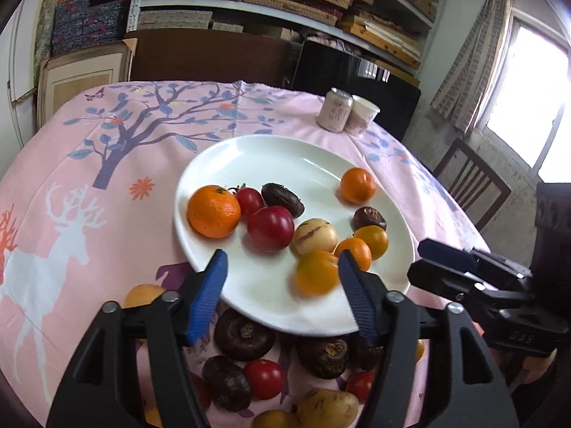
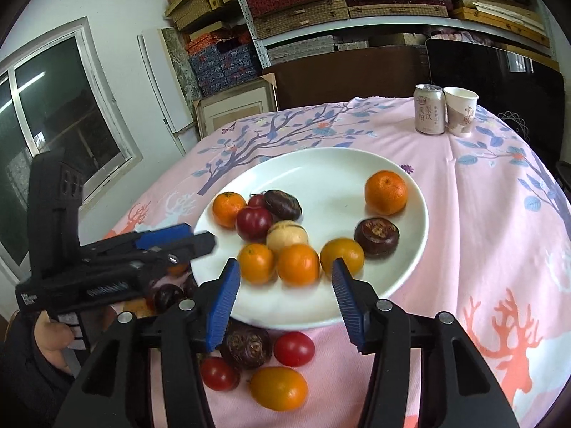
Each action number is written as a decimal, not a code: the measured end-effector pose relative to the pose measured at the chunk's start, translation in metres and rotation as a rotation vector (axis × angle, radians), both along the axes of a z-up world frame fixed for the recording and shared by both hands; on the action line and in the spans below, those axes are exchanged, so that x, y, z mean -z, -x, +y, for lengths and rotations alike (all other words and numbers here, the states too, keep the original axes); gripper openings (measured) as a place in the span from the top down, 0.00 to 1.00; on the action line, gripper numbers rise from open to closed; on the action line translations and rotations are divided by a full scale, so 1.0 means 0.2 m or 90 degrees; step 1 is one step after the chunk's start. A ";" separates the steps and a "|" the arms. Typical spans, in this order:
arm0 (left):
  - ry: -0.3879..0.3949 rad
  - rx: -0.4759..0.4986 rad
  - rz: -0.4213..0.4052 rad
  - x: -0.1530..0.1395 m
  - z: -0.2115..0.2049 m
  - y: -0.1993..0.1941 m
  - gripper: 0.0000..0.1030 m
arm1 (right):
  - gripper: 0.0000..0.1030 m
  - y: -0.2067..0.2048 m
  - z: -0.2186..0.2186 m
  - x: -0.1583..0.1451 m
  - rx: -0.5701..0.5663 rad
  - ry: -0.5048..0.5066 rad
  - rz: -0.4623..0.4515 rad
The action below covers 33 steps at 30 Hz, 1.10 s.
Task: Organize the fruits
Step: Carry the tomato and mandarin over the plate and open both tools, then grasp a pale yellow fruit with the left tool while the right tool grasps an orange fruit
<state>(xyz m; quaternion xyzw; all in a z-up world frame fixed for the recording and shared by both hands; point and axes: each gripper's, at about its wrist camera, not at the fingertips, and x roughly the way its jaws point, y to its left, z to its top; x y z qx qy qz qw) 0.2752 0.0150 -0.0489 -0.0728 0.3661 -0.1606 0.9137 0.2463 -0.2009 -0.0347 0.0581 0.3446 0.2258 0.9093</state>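
A white plate (image 1: 271, 153) on the pink tablecloth carries mandarins (image 1: 213, 211), red tomatoes (image 1: 270, 228), dark chestnut-like fruits (image 1: 282, 199) and a pale striped fruit (image 1: 314, 236). My left gripper (image 1: 282, 260) stands open over the plate's near rim. A blurred yellow-orange fruit (image 1: 317, 271) lies on the plate beside its right finger, unpressed. My right gripper (image 2: 285, 267) is open too, with an orange fruit (image 2: 298, 263) lying loose on the plate (image 2: 321, 164) between its tips. More fruit lies on the cloth in front of the plate: dark ones (image 1: 243, 335), red tomatoes (image 2: 293, 348) and a yellow tomato (image 2: 278, 388).
A drink can (image 2: 430, 108) and a paper cup (image 2: 460, 110) stand at the table's far right. Behind the table are dark panels and shelves of boxes. A wooden chair (image 1: 471, 182) stands to the right. The two grippers sit close side by side at the plate's near edge.
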 end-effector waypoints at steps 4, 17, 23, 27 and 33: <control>0.022 -0.008 -0.005 0.01 0.07 0.12 0.33 | 0.47 0.09 -0.06 0.06 0.007 -0.012 0.013; 0.000 -0.025 -0.015 0.07 0.17 0.50 0.23 | 0.43 0.34 -0.07 0.17 -0.030 0.039 0.044; -0.103 0.018 -0.025 0.13 0.06 0.67 0.23 | 0.45 0.33 0.00 0.18 -0.023 0.085 0.044; -0.134 -0.021 -0.014 0.14 0.11 0.67 0.23 | 0.46 0.27 0.04 0.19 -0.017 0.079 0.067; -0.106 -0.069 0.036 0.16 0.24 0.58 0.23 | 0.57 0.17 0.03 0.25 -0.014 0.024 0.135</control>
